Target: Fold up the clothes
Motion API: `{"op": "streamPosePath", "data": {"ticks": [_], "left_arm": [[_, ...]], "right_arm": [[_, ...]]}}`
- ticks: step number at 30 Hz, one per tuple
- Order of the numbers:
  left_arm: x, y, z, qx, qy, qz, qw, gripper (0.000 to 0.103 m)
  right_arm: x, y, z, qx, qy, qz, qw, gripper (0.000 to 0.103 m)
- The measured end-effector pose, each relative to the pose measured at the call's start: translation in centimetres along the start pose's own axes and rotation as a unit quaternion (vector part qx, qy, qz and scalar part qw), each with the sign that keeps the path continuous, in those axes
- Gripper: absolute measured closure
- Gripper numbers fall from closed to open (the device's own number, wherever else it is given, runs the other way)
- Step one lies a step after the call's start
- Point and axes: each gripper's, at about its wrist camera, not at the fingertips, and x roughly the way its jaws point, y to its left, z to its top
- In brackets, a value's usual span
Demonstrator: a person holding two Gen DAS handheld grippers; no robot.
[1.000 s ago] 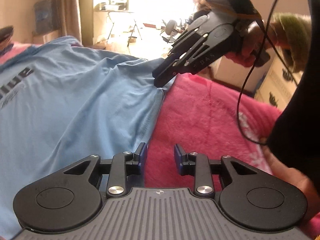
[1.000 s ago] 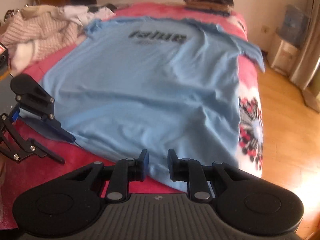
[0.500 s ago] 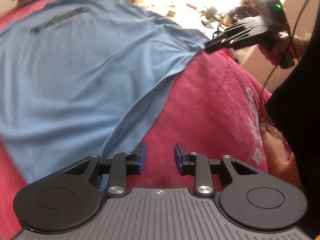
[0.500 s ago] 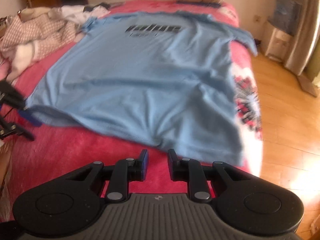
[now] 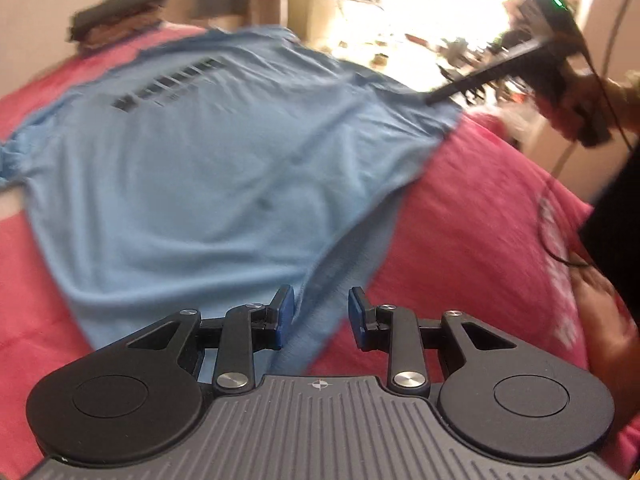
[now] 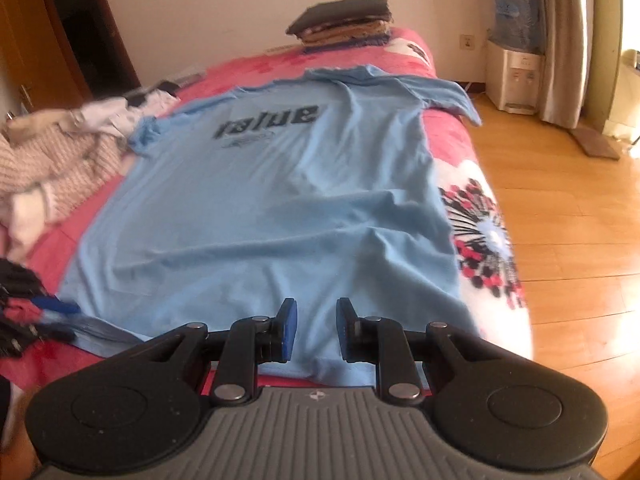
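light blue t-shirt [image 6: 280,216] lies spread on the pink bedspread [image 5: 472,216], printed side up, dark lettering [image 6: 268,122] near the far, collar end, a smaller mark under it. hem end toward both cameras. fabric mostly flat; shallow creases run across the lower half and a ridge rises near the right hem corner. far sleeve [image 6: 448,96] lies out flat toward the bed's floor-side edge; the other sleeve [image 6: 144,136] is bunched beside a heap of pale clothes [image 6: 52,160]. left gripper [image 5: 320,314]: fingers parted, a strip of the hem's underside lying between the blue pads [image 5: 284,316], not pinched. right gripper [image 6: 314,330]: fingers parted above the hem, nothing between them clamped. in the left view the right gripper's black fingers [image 5: 480,78] reach to the shirt's corner; blur hides whether they touch it. edges: shirt's right side runs close to the bedspread's flowered border [image 6: 484,236], which drops to the wooden floor [image 6: 568,208]. bare pink cover is visible on the near side of the hem. a folded stack [image 6: 344,20] sits at the head of the bed, well apart from the collar.
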Motion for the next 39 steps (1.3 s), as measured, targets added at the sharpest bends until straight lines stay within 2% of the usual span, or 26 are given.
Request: {"op": "streamPosePath", "data": {"ticks": [3,6,9,12,14,17,20,21,23,24,28,30,32,34,36,39], "left_arm": [[0.3,-0.3,-1.1,0.007,0.034,-0.013,0.9993,0.074],[0.0,0.3,-1.8,-0.01,0.044,-0.015,0.9989,0.074],[-0.7,1.3,-2.0,-0.05,0.045,-0.011,0.9977,0.074],[-1.8,2.5,-2.5,-0.103,0.046,-0.009,0.9936,0.074],[-2.7,3.3,-3.1,-0.139,0.049,-0.007,0.989,0.074],[-4.1,4.7,-4.2,-0.199,0.046,0.004,0.979,0.074],[-5.1,6.4,-5.1,-0.27,0.026,0.017,0.9624,0.074],[-5.2,6.9,-5.4,-0.293,0.02,0.018,0.9559,0.074],[-5.0,7.8,-5.9,-0.33,0.015,0.02,0.9437,0.074],[-4.6,8.0,-6.0,-0.337,0.02,0.022,0.941,0.074],[-3.9,7.8,-6.0,-0.331,0.028,0.023,0.9429,0.074],[-4.0,7.9,-6.0,-0.334,0.028,0.024,0.9419,0.074],[-4.3,8.2,-6.1,-0.348,0.023,0.024,0.937,0.074],[-4.4,8.3,-6.4,-0.362,0.021,0.02,0.9316,0.074],[-4.1,8.4,-6.6,-0.371,0.025,0.014,0.9281,0.074],[-3.8,8.3,-6.7,-0.38,0.026,0.01,0.9247,0.074]], "right_arm": [[0.2,1.1,0.1,-0.014,0.002,0.021,1.0,0.08],[1.1,3.5,0.3,-0.058,0.008,0.075,0.995,0.08],[2.9,6.8,-0.2,-0.114,0.028,0.126,0.985,0.08],[4.6,10.1,-0.6,-0.168,0.048,0.174,0.969,0.081],[5.4,10.1,-1.5,-0.179,0.069,0.15,0.97,0.081],[4.2,7.3,-2.3,-0.097,0.075,0.147,0.981,0.081],[1.1,4.5,-2.4,-0.026,0.052,0.126,0.99,0.079],[0.3,3.3,-2.5,-0.002,0.041,0.112,0.993,0.075],[-1.5,0.9,-2.7,0.046,0.016,0.067,0.997,0.067],[-2.3,-0.4,-2.9,0.066,0.004,0.041,0.997,0.067],[-4.1,-5.2,-3.2,0.143,-0.028,-0.039,0.988,0.067],[-4.0,-7.0,-3.5,0.164,-0.031,-0.063,0.984,0.066],[-3.8,-8.3,-3.9,0.18,-0.032,-0.074,0.98,0.066],[-3.6,-9.3,-4.1,0.199,-0.038,-0.064,0.977,0.065],[-2.8,-10.1,-4.2,0.227,-0.031,-0.039,0.973,0.058],[-1.8,-10.8,-4.6,0.243,-0.015,-0.027,0.97,0.058]]}}
